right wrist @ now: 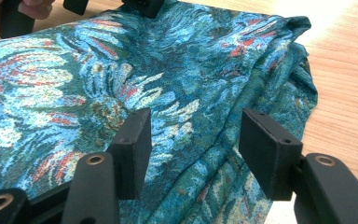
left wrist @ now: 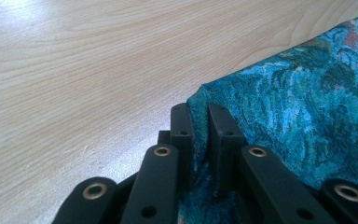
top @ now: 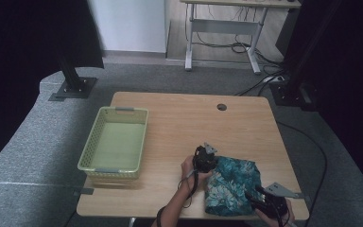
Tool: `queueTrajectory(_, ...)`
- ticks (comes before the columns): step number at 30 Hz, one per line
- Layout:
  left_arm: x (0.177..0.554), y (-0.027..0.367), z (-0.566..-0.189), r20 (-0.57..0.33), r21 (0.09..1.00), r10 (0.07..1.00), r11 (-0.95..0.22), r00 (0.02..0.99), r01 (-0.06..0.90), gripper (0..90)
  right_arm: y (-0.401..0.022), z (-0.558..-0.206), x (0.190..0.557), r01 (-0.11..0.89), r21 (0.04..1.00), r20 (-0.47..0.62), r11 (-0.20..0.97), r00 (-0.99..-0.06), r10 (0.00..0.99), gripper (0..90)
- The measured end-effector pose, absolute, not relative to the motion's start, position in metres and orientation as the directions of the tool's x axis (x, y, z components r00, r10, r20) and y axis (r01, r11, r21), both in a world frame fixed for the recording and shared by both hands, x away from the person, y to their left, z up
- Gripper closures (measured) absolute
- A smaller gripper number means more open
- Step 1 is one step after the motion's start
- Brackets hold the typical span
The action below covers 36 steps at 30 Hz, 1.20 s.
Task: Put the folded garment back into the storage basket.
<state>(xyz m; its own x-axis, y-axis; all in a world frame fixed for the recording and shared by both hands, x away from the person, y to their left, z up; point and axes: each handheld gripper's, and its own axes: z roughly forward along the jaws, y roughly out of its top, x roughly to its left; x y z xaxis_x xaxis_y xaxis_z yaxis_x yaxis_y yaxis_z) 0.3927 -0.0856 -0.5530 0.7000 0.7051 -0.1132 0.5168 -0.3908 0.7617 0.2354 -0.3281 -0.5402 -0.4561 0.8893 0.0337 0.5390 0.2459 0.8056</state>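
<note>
Lower centre of the high view, the left gripper [top: 207, 160] is pinching the blue patterned cloth's [top: 231, 179] corner; at lower right, the right gripper [top: 264, 201] is hovering open-jawed over it

The folded woven cloth [top: 230, 184] is teal and turquoise, patterned with pale blue flower shapes, dark green leafy patches and small red-orange flecks. The rectangular plastic basket [top: 90, 144] with perforated walls is pale yellow-green. The wooden tabletop [top: 184, 123] is light tan with fine darker grain lines. Both grippers' jaws are matt black with brass-coloured rivets.
</note>
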Motion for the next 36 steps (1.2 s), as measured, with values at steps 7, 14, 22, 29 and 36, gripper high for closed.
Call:
queueTrajectory(7,0.392,-0.084,-0.552,-0.117,0.768,0.687,-0.395,0.717,0.504,82.3,-0.328,-0.541,0.237,0.542,0.804,0.032,0.245,-0.451,0.892,43.2)
queueTrajectory(14,0.387,-0.084,-0.542,-0.131,0.795,0.668,-0.370,0.732,0.480,82.3,-0.329,-0.540,0.235,0.536,0.812,0.040,0.232,-0.447,0.894,42.3)
queueTrajectory(22,0.383,-0.082,-0.533,-0.154,0.816,0.655,-0.338,0.740,0.469,82.3,-0.337,-0.539,0.234,0.544,0.820,0.079,0.179,-0.416,0.906,39.0)
queueTrajectory(29,0.378,-0.076,-0.529,-0.161,0.824,0.652,-0.325,0.741,0.465,82.2,-0.337,-0.532,0.229,0.544,0.827,0.095,0.140,-0.382,0.919,34.9)
queueTrajectory(36,0.375,-0.072,-0.528,-0.173,0.829,0.653,-0.308,0.738,0.466,82.2,-0.335,-0.534,0.226,0.585,0.802,0.130,0.122,-0.370,0.920,29.2)
